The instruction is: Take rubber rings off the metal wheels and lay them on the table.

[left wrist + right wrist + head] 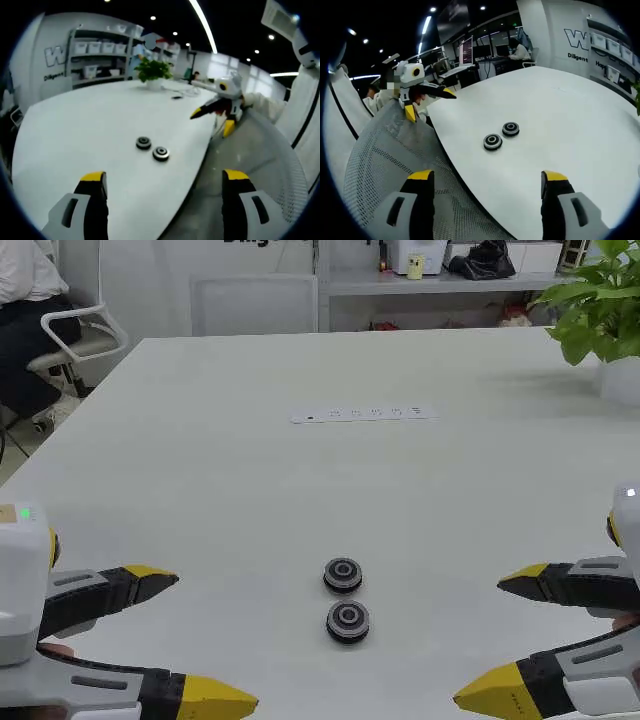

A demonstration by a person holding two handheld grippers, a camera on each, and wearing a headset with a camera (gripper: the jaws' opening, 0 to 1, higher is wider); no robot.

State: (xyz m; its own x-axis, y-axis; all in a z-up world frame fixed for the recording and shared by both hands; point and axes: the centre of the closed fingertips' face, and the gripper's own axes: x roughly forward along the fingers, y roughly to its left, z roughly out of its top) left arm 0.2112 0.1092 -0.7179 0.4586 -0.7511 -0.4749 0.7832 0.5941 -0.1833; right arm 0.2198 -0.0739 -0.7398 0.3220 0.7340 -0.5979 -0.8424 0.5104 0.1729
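At the far left of the head view, a seated person (22,300) on a white office chair (80,340), beyond the corner of the white table (300,480). Low at the left, over the table's near edge, the left gripper (215,640), jaws spread wide, nothing between them. Same wide gap in the left gripper view, with the yellow fingertips (92,177) far apart and bare table between. Toward the front middle of the table, between the two grippers and well clear of both, the far wheel (343,576) and the near wheel (348,621), both metal, lying flat, just beside each other with a sliver of table between. Around each rim, a black rubber ring (331,629) seated in place. Farther back, a white power strip (365,414) flat on the table. Low at the right, the right gripper (478,642), jaws likewise wide apart and holding nothing, tips pointing in toward the wheels. At the far right corner, a leafy green plant (590,300) in a white pot (622,380). In each gripper view, both wheels ahead on the table, the other gripper beyond them, and a grey mesh chair back (260,165) beside the table's edge.
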